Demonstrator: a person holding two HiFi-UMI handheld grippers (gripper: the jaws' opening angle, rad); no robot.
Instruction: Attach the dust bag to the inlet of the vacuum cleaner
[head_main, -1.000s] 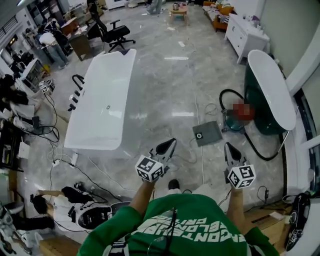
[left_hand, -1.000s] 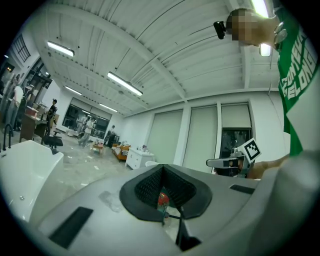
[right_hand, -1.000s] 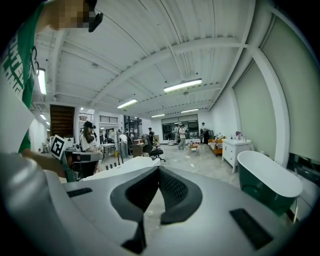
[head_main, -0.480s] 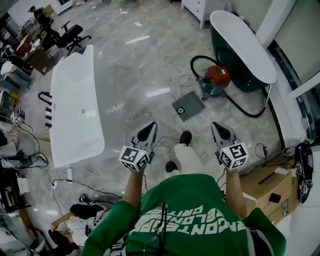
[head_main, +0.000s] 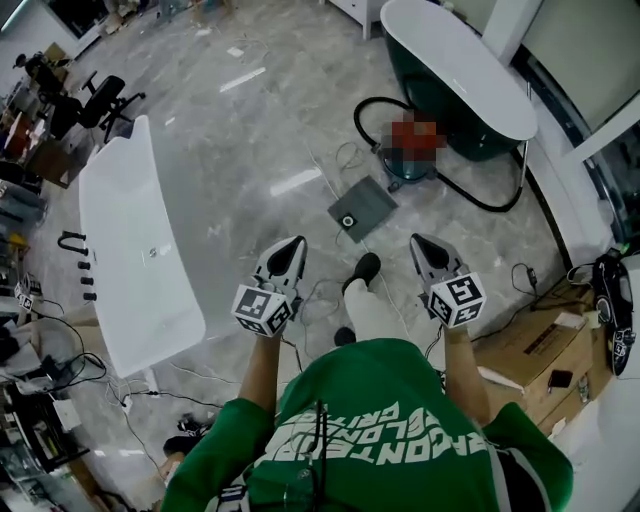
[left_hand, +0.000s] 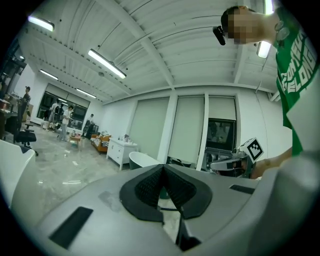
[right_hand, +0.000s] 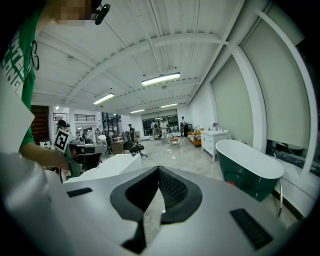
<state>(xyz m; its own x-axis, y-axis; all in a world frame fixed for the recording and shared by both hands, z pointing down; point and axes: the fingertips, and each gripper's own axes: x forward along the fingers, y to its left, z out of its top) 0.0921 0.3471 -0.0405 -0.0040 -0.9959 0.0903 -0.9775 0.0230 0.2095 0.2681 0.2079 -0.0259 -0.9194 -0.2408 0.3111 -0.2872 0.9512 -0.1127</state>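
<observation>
A flat grey square dust bag (head_main: 362, 208) with a round hole; left hand-held gripper (head_main: 293, 243) and right hand-held gripper (head_main: 419, 241) both closed, empty.

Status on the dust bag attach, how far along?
Done: nothing. The grey dust bag lies flat on the floor near the vacuum cleaner, not attached. In hand: nothing; left claw and right claw are shut and empty. Left: grasp the bag, attach it.

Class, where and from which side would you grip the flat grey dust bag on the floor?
Probably its near edge, approached low from the person's side. The dust bag lies flat on the floor, so only the rim gives the jaws purchase; avoid the round hole.
</observation>
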